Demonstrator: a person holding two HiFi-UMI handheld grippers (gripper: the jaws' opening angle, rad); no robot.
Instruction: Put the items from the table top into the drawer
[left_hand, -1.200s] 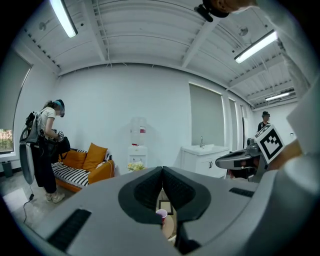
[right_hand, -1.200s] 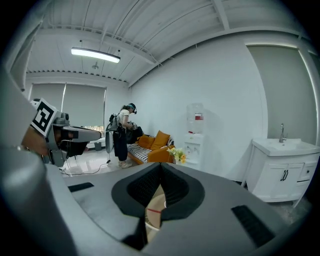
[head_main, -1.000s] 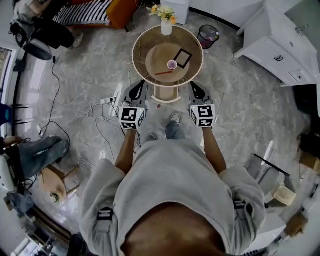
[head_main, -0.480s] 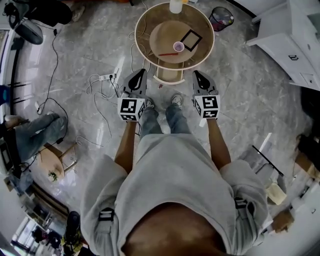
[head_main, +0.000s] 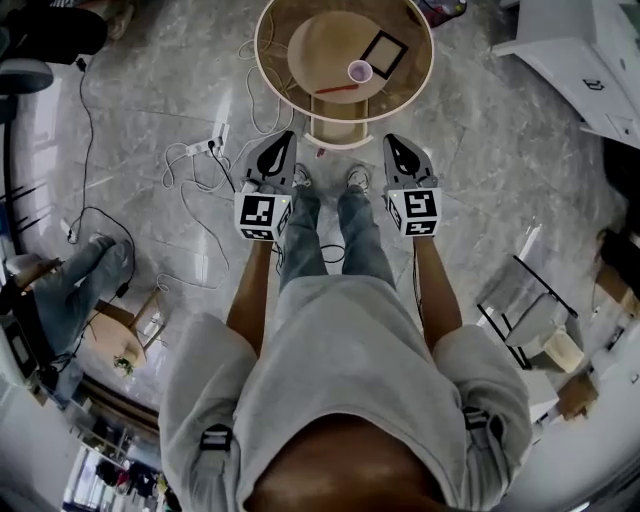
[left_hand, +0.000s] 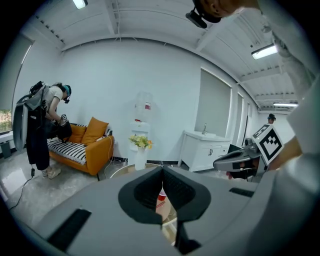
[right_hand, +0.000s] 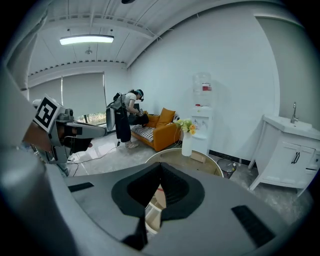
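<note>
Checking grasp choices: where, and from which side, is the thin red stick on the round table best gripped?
Probably at mid-length of the red stick, from above, jaws across its thin width. It lies flat on the round table, and the small purple cup stands close by its right end in the head view, so the middle to left part is freer.

left forearm (head_main: 252, 290) and right forearm (head_main: 432, 288) bare, stretched forward, roughly parallel. left gripper (head_main: 285, 140) and right gripper (head_main: 392, 141) side by side, well apart, pointing ahead and somewhat down. both pairs of jaws pressed together, nothing between them.
</note>
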